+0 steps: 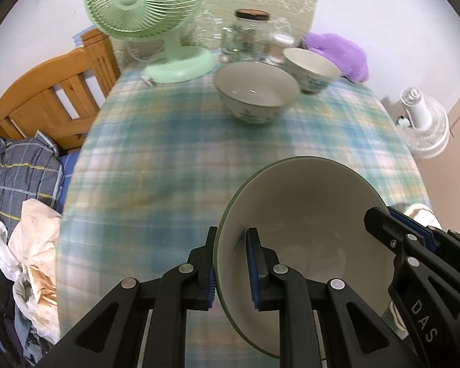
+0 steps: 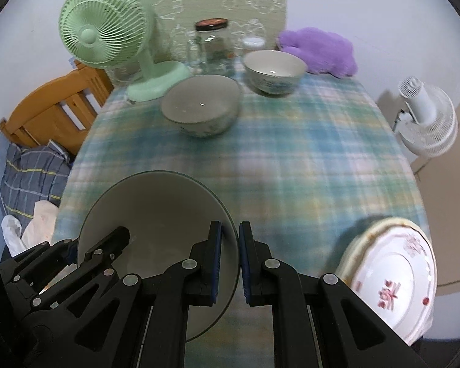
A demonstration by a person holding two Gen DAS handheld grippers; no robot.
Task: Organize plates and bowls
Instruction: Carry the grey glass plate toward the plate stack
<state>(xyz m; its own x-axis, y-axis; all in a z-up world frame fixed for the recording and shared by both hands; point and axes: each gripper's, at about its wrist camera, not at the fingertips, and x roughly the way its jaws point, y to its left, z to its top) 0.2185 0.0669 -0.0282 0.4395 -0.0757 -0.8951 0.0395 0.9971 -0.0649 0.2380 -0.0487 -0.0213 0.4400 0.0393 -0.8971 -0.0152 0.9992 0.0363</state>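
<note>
Both grippers clamp the same large pale bowl [image 1: 306, 214] by opposite edges of its rim: the left gripper [image 1: 230, 263] has its jaws closed tight on the rim at the lower centre of its own view, and the right gripper [image 2: 230, 260] is likewise closed on the rim at the lower centre of its view, so the bowl appears to hang between them above the checked tablecloth [image 2: 291, 159], though how far clear of it I cannot tell. The main risk, as I judge it, is the thin rim slipping out of one pair of pads if the two hands drift apart or twist unevenly, which would drop the bowl onto the cloth or tip it against the flowered plate [image 2: 392, 279] at the lower right of the right view. Two more patterned bowls wait at the upper middle, the nearer bowl [image 2: 201, 109] and the farther bowl [image 2: 274, 70], and a careless approach could knock rim on rim. Behind them stand a green fan [image 2: 107, 30], a glass jar [image 2: 213, 43] and a purple cushion [image 2: 319, 50], crowding the far edge; a wooden bed frame [image 1: 52, 92] lies at the left and a white fan [image 2: 426, 116] at the right, off the table
</note>
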